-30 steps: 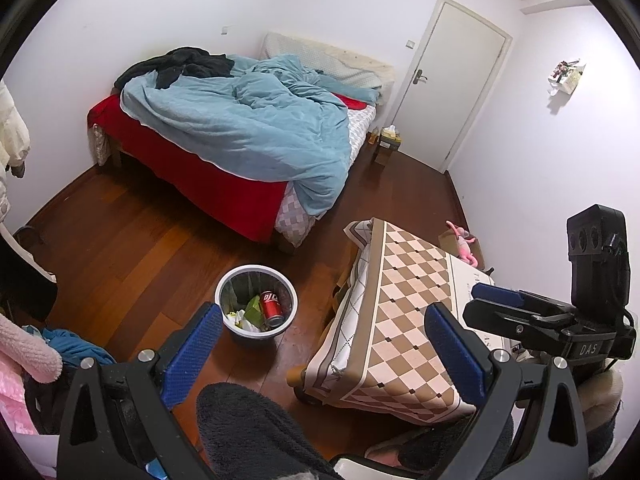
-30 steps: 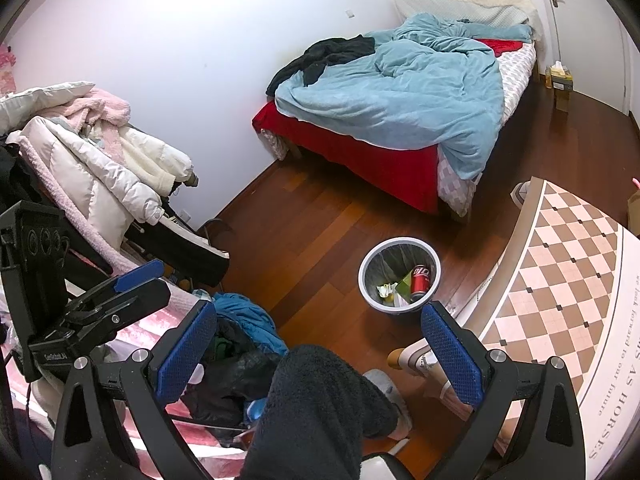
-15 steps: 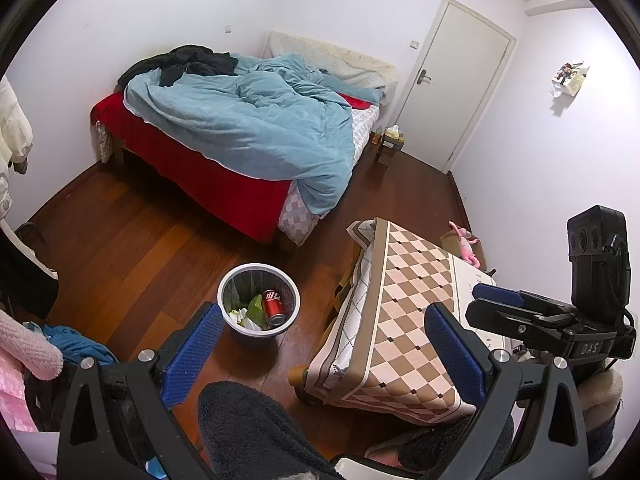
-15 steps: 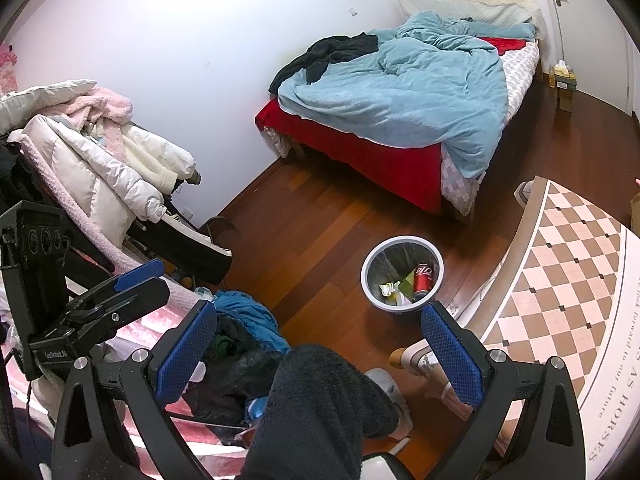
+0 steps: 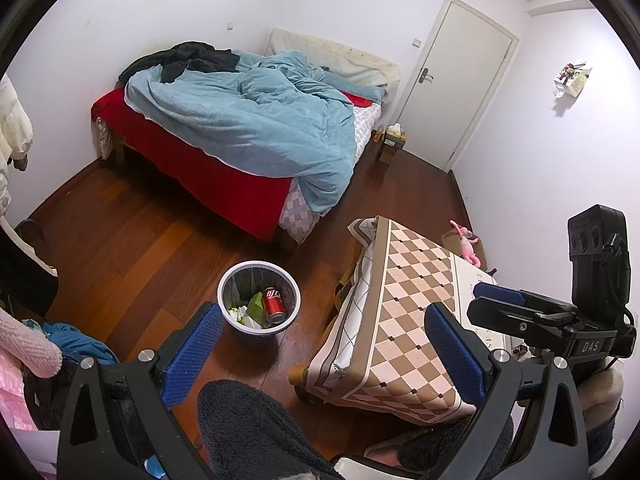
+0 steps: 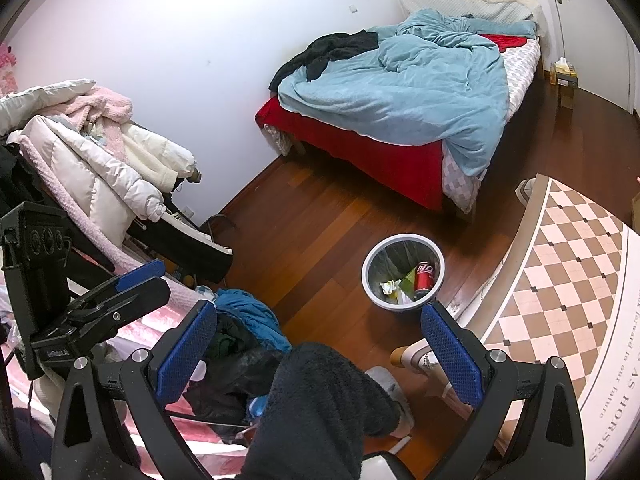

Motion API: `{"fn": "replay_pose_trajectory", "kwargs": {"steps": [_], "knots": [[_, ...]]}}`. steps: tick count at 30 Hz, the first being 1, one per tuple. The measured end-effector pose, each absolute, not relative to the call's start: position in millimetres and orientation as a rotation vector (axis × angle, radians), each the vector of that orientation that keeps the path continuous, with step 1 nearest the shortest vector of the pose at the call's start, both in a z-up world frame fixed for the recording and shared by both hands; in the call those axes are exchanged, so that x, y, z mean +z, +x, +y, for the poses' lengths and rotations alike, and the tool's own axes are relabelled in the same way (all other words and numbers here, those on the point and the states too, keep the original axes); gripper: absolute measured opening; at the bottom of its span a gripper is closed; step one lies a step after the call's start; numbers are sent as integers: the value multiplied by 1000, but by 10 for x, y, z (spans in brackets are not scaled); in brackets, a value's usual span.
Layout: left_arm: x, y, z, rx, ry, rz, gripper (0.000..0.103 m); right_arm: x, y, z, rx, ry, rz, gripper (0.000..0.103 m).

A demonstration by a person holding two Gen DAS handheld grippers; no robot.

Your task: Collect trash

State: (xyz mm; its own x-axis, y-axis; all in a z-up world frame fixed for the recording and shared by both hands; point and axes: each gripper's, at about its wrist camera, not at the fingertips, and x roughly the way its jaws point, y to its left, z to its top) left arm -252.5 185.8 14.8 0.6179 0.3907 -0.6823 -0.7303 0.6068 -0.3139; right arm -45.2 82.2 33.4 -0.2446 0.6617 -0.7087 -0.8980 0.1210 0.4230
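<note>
Beside the checkered table (image 5: 416, 300), on the floor: trash bin (image 5: 259, 297) holding a red can (image 5: 274, 305) and scraps. Left gripper (image 5: 324, 344) and right gripper (image 6: 318, 344) both gaping, empty, high above the bin. Best to scan around the bin for leftover litter before descending.

Left gripper (image 5: 324, 344) held high, blue pads spread wide at 8 and 4 o'clock, gripping nothing, right gripper (image 6: 318, 344) alongside at 3 o'clock, equally wide, likewise unladen

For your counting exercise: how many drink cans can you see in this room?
1: a red can lies inside the waste bin on the floor, beside crumpled paper and green scraps. Others may be buried beneath.
</note>
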Motion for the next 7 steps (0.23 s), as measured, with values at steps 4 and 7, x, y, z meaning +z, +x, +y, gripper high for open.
{"fn": "replay_pose_trajectory", "kwargs": {"steps": [4, 7], "knots": [[133, -2518, 1846, 699, -625, 597, 103, 310, -447, 832, 1505, -308, 1041, 103], [109, -2503, 1831, 704, -626, 596, 103, 299, -440, 838, 1506, -309, 1040, 103]]}}
